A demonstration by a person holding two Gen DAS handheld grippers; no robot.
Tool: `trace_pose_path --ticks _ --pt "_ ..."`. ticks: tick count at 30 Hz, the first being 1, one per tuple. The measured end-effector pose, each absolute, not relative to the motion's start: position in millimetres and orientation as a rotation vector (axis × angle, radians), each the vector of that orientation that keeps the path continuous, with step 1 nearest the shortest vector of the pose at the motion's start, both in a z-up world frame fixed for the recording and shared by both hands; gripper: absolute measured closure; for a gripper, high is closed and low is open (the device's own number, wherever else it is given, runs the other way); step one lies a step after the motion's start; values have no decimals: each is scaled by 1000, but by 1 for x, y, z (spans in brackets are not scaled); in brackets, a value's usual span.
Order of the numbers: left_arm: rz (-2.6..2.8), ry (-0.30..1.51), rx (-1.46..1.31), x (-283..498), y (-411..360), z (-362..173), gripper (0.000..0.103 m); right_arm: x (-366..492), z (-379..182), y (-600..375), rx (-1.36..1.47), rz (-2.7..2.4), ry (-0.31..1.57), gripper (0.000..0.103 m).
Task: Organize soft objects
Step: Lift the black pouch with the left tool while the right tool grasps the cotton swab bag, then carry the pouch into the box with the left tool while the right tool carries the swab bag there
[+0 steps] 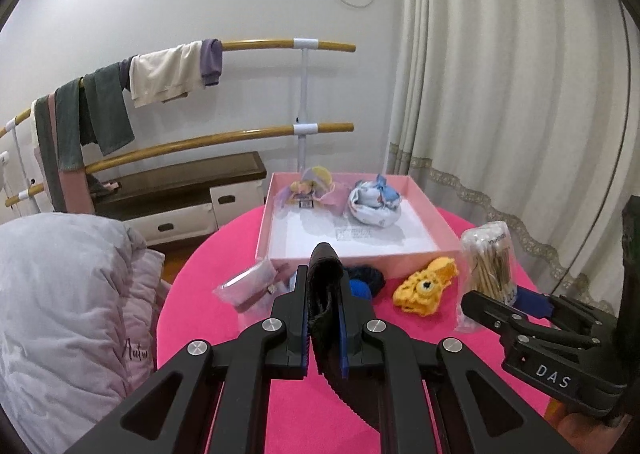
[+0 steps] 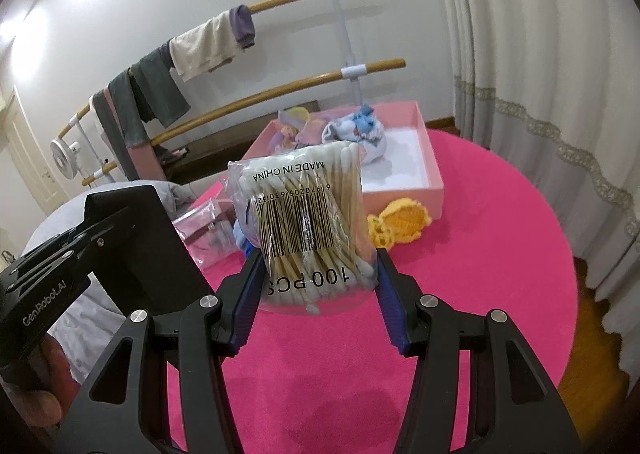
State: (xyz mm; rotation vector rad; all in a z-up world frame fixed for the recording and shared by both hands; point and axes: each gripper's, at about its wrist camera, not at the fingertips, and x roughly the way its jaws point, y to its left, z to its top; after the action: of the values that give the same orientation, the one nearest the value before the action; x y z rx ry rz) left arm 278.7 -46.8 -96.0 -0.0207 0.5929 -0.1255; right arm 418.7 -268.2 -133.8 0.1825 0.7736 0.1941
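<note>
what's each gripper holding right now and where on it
The left gripper clamps a black fabric piece near its upper end. The right gripper grips the cotton swab bag by its lower sides.

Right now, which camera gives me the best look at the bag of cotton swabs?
The right wrist view: the bag of cotton swabs fills the centre between the right gripper's fingers, with its barcode and "100 PCS" print readable. The left wrist view shows the bag small, at the right edge of the pink table, partly hidden behind the right gripper.
</note>
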Motion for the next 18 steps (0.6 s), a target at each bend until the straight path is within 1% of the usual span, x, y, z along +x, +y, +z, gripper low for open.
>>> trace_pose_path --ticks 9,18 --pt "-117 556 -19 293 -47 -66 96 427 -106 -272 161 181 730 53" --pt "-123 509 -43 320 -38 -38 96 452 -74 -280 147 172 683 53"
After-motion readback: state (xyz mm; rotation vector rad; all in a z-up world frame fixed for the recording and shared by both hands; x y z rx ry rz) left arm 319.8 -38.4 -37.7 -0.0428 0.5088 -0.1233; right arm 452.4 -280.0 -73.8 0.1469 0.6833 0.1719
